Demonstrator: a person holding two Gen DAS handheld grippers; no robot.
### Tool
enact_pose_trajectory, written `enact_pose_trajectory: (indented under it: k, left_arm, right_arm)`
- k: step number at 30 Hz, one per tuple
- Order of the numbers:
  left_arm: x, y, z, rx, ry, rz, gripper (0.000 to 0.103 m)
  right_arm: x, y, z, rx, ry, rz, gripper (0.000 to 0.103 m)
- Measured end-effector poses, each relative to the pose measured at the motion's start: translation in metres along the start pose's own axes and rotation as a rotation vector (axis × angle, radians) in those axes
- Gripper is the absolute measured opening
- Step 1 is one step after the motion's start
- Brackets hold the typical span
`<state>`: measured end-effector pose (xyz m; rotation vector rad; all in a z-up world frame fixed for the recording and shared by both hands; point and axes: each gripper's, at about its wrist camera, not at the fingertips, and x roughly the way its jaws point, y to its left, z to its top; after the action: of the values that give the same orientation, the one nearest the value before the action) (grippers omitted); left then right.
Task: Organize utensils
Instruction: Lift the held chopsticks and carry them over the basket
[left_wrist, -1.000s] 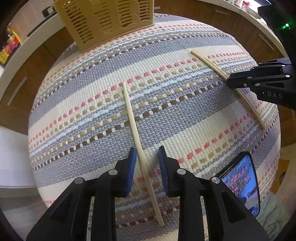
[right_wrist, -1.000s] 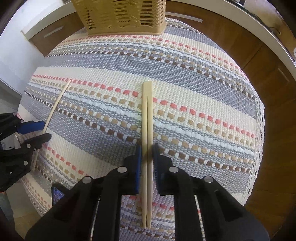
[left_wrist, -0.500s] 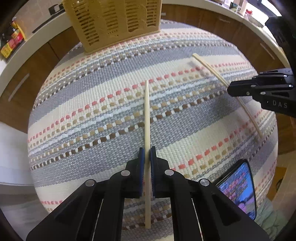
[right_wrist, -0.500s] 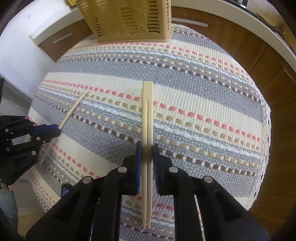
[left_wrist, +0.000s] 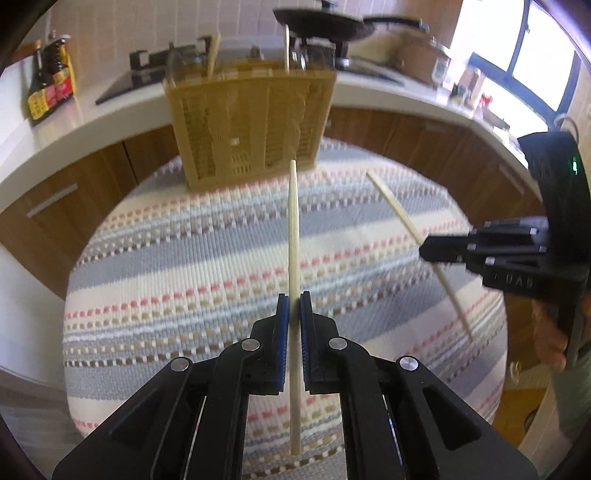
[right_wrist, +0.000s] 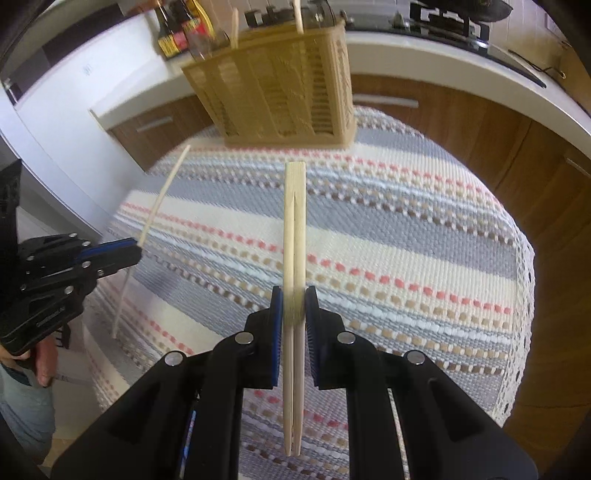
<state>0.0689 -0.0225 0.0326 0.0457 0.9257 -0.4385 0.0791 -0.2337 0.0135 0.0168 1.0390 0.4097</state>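
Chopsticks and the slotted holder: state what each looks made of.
Chopstick in the left gripper: pale, matte, likely bamboo or wood. Joined pair in the right gripper: same look, split down the middle, disposable-style. Holder: tan, moulded lattice slots, probably plastic.

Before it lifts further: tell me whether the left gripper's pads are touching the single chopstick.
Touching. The left wrist view shows the left gripper with both blue pads pressed against the single chopstick, no gap on either side.
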Motion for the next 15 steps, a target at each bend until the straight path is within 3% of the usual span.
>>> enact_pose_trajectory:
  k: [15]
  left_arm:
    - [-0.078,-0.013,0.049,-0.039,-0.39,-0.019,0.004]
  right_arm:
    - [-0.075,0.027,0.038,-0.062,-0.317,0.13,0.01]
